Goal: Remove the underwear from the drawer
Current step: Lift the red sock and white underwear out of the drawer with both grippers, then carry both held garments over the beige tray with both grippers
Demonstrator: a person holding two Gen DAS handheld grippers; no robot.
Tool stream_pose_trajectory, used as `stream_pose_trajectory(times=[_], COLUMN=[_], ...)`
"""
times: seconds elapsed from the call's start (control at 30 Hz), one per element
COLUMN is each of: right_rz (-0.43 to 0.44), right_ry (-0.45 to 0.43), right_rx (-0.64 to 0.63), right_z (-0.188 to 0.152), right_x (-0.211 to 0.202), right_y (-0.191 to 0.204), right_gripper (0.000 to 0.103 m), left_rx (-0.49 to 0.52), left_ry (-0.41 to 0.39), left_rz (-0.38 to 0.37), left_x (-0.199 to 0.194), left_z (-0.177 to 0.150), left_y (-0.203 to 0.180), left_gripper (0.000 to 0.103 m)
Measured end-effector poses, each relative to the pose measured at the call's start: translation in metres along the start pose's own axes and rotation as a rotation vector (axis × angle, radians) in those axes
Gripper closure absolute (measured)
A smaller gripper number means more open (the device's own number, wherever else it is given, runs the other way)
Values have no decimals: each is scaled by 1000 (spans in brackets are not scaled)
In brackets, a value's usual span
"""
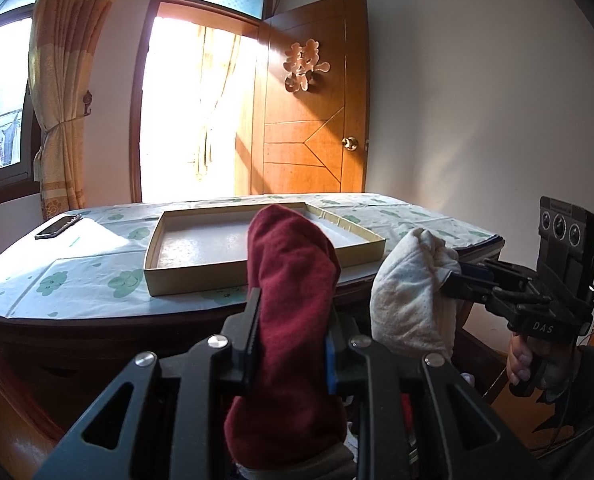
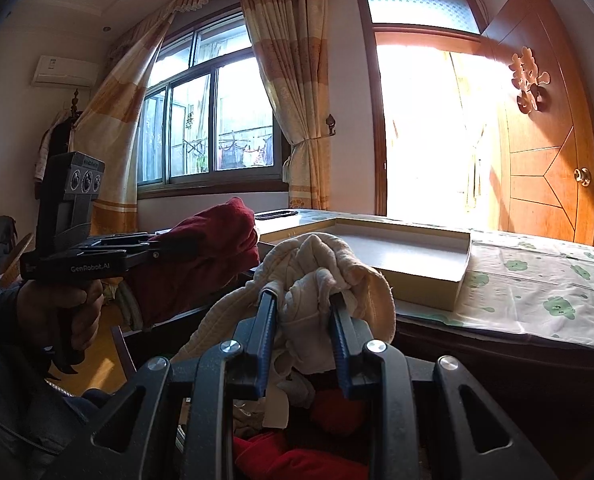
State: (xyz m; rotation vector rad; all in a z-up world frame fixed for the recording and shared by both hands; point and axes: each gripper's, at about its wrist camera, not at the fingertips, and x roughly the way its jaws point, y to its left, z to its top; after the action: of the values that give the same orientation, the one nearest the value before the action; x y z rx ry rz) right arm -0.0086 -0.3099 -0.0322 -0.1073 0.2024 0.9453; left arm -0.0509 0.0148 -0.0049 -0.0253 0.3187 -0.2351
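Left wrist view: the left gripper (image 1: 293,336) points toward a table (image 1: 97,280) covered in a pale cloth with green prints. Its jaws pinch a dark red garment (image 1: 293,280), a piece of underwear bunched into a thick roll that stands up between the fingers and sags below them. On the far side, a shallow open cardboard box (image 1: 265,268) rests on the table, and a dark phone (image 1: 57,227) lies at the far left. To the right, a hand (image 1: 523,364) holds the right gripper (image 1: 453,276), whose jaws clamp a cream garment (image 1: 409,292) hanging in a soft lump near the table edge.

Right wrist view: the right gripper's blue-padded fingers (image 2: 267,328) squeeze the cream garment, which spills over both sides in loose folds. To the left, the left gripper holds the red garment level and clear of the table. Below, near the camera, more red and pale cloth (image 2: 329,408) lies heaped, apparently in the drawer; its edges are not clear.

Both pieces look light, limp and easily snagged. A pinch through a thick gathered fold, as here, seems safest; a thin edge would likely slip free.
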Motion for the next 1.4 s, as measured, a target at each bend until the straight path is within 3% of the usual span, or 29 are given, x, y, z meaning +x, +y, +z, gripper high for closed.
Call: stream_pose_trajectory(times=[1.4], right_rz=[-36], right_ry=[-23], right_rx=[-25], right_z=[35], right_x=[7], right_y=[-15], right_gripper=[75], left_rx=[33], left_ry=[3], left_rz=[-3], left_x=[45], left_z=[56], left_y=[-15], left_gripper=[80])
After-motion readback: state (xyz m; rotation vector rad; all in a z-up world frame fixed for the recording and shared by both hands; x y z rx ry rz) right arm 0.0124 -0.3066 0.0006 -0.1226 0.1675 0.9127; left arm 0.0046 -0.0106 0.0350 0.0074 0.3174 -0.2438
